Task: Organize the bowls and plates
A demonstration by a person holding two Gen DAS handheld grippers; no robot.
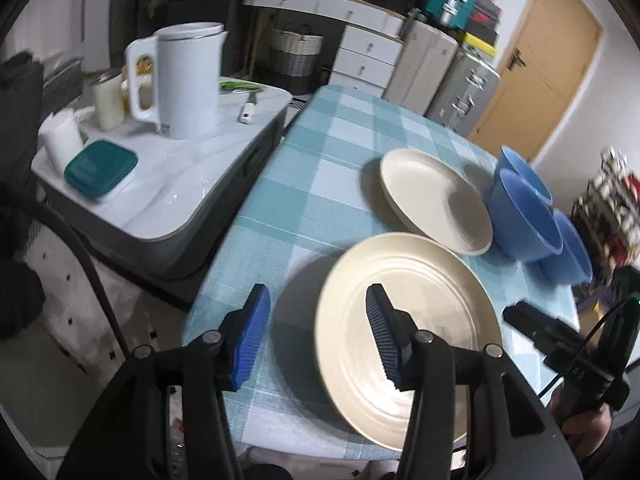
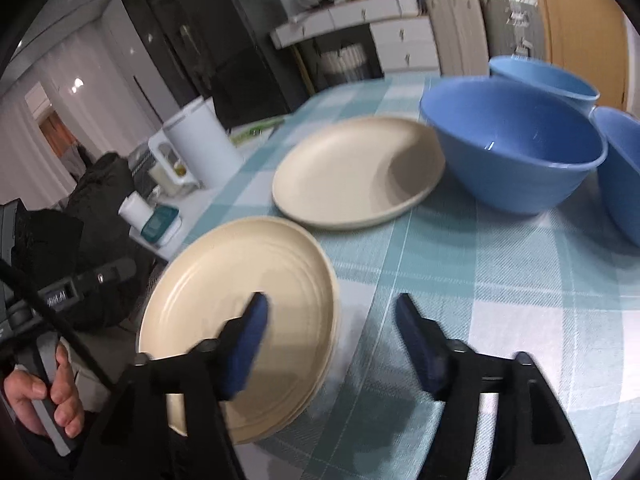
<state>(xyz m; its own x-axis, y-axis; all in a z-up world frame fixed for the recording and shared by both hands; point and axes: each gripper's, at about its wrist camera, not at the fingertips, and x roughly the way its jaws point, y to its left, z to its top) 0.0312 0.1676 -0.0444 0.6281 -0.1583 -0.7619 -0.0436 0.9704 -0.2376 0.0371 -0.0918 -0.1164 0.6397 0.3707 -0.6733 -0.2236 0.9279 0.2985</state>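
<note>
Beside cream plates [image 2: 356,172], three empty blue bowls [image 2: 516,140]

Off to the tabletop's [image 1: 320,152] 9 o'clock sat a white side unit [image 1: 168,192] with a white electric kettle [image 1: 184,80], a teal-lidded container [image 1: 100,170] and a white roll [image 1: 62,142]. Up around 12 there was a white drawer cabinet [image 1: 366,56] and a woven basket [image 1: 296,54]; a wooden door [image 1: 540,76] at 2. Checked teal cloth covered the tabletop.

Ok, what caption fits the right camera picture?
Open hand-held gripper over a cream plate beside three blue bowls.
</note>
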